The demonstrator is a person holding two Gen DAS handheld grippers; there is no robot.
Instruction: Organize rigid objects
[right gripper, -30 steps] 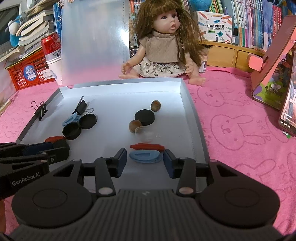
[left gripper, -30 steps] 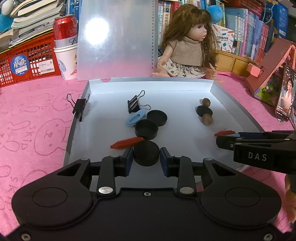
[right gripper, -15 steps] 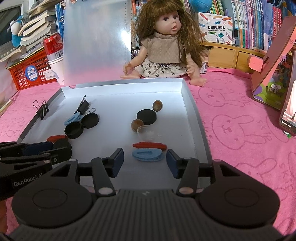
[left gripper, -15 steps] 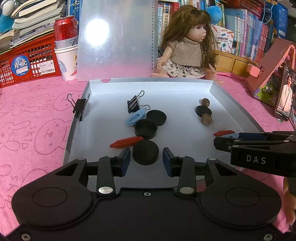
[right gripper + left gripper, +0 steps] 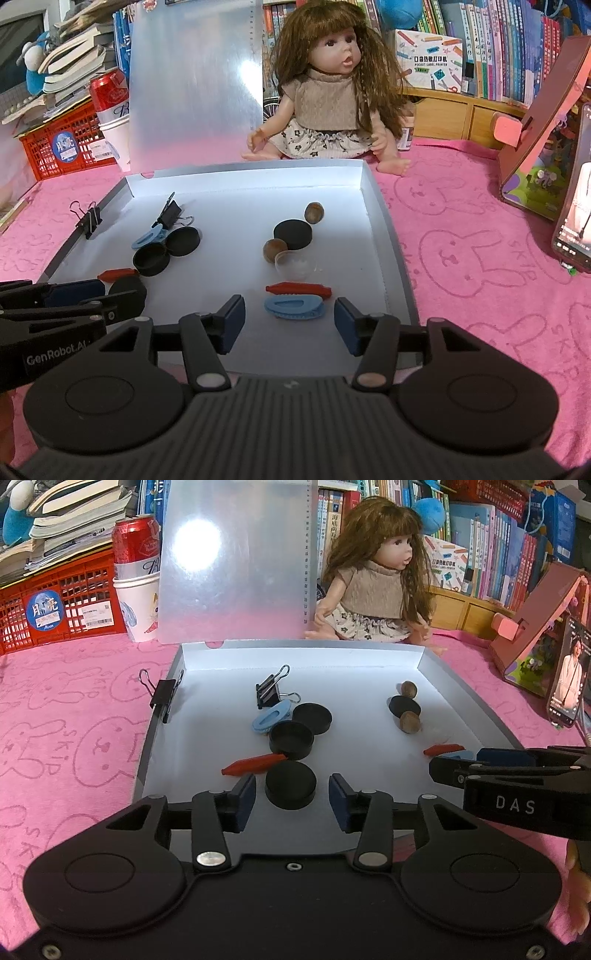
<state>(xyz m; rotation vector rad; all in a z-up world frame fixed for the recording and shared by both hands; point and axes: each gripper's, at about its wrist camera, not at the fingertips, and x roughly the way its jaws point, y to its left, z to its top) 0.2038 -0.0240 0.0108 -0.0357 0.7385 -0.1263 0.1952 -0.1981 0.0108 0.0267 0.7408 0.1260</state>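
**Background and Surroundings**

The table is covered with a pink cloth printed with rabbit outlines. Behind it stands a bookshelf packed with upright books. A long-haired doll sits at the rear edge. At the left, a red crate carries stacked books; a red can stands in a paper cup.

We are counting four black round caps in the tray: three on the left, one far right. Two binder clips, one on the left rim. Two blue oval clips. Two red pieces. Two brown nuts. One clear cap.
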